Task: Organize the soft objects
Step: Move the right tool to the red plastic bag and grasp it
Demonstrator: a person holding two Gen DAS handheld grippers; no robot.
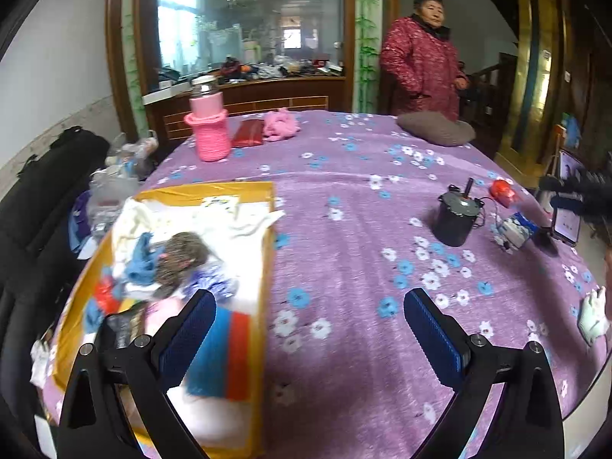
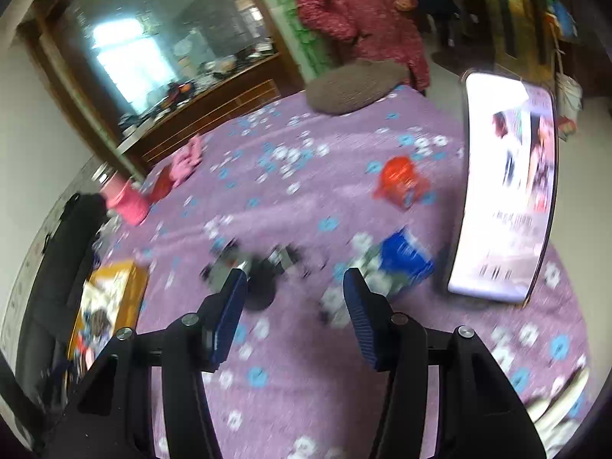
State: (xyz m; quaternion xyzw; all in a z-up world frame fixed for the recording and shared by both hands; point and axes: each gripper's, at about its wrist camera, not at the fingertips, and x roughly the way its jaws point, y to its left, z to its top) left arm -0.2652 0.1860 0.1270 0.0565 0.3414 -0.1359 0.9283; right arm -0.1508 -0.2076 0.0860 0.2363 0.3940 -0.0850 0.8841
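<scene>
At nine o'clock of the table [image 1: 344, 344], inside the yellow box [image 1: 269, 267]: a heap of soft cloths [image 1: 172, 256], white, blue, grey and red mixed, too tangled to count. Sorted already, by the look of it. Still loose on the purple spread: one grey cushion [image 1: 436, 128] at one o'clock on the far edge, one pink knit [image 1: 281, 124] at eleven beside one red pouch [image 1: 248, 133], and one pink-sleeved bottle [image 1: 209, 126] just left of that.

Next move, as a guess: fetching the cushion or the pink knit. Cushion at twelve to one o'clock from the right gripper [image 2: 294, 298], well apart, long axis lying across the view, roughly crosswise to the fingers; seemingly wider than the present gap. Pink knit nearer the left gripper [image 1: 310, 325], at eleven from it, also well apart. No way to tell which arm is truly closer to the cushion.

Left gripper: jaws wide, empty, left pad [image 1: 191, 329] overhanging the box's near corner. Right gripper: jaws about half spread, nothing between them, view smeared.

Hard clutter between right jaws and cushion: one black motor [image 2: 260, 283] at eleven o'clock just ahead, one blue-and-white pack [image 2: 401, 260] at one, one red packet [image 2: 399, 179] beyond, one lit phone [image 2: 505, 187] upright at two. One bystander in a red coat [image 1: 420, 65] behind the cushion.
</scene>
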